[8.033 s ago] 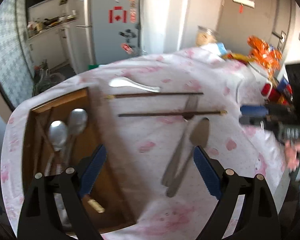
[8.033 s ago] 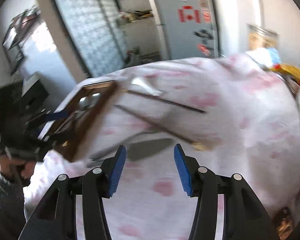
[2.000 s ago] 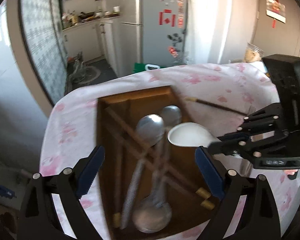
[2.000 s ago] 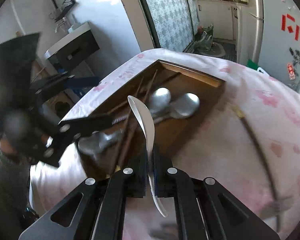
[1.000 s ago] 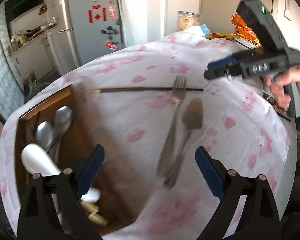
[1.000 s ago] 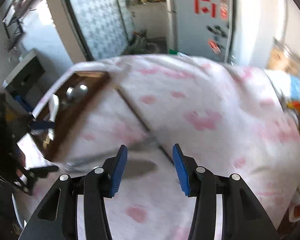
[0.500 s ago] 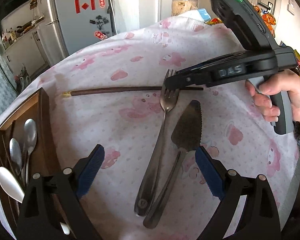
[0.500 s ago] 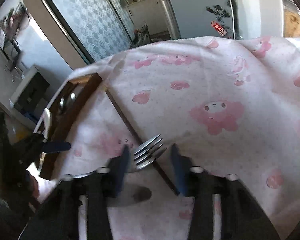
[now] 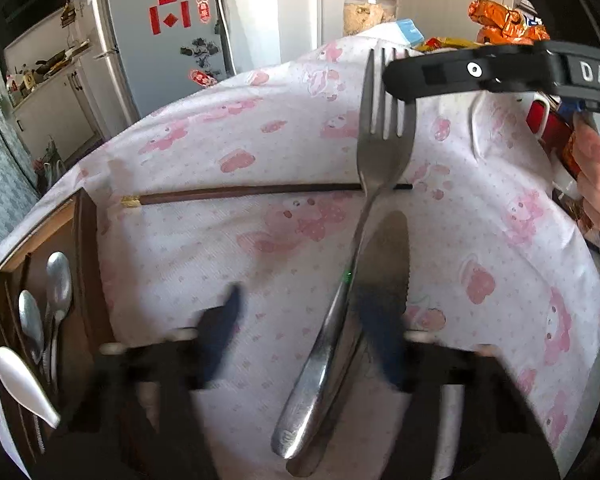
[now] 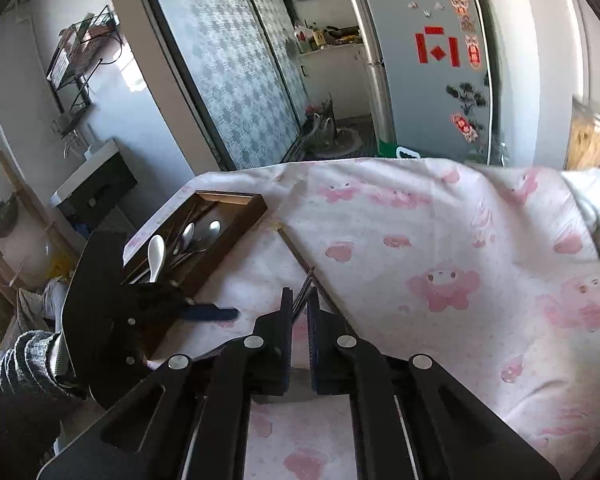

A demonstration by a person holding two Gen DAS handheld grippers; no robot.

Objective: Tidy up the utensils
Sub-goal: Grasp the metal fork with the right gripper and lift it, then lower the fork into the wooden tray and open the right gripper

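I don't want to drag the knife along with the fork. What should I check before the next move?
1. Right gripper clamped on the fork tines: ok. Its jaws have just been closing and now pinch them.
2. Tine end raised off the cloth: ok.
3. Left gripper gripping the fork handle: not ok. Its jaws have just been closing and the handle is between them, but the pads are not pressing yet.
4. Knife clear of the left gripper's fingers: cannot tell. One blurred finger overlaps it.
5. Tray has room for the fork: cannot tell.
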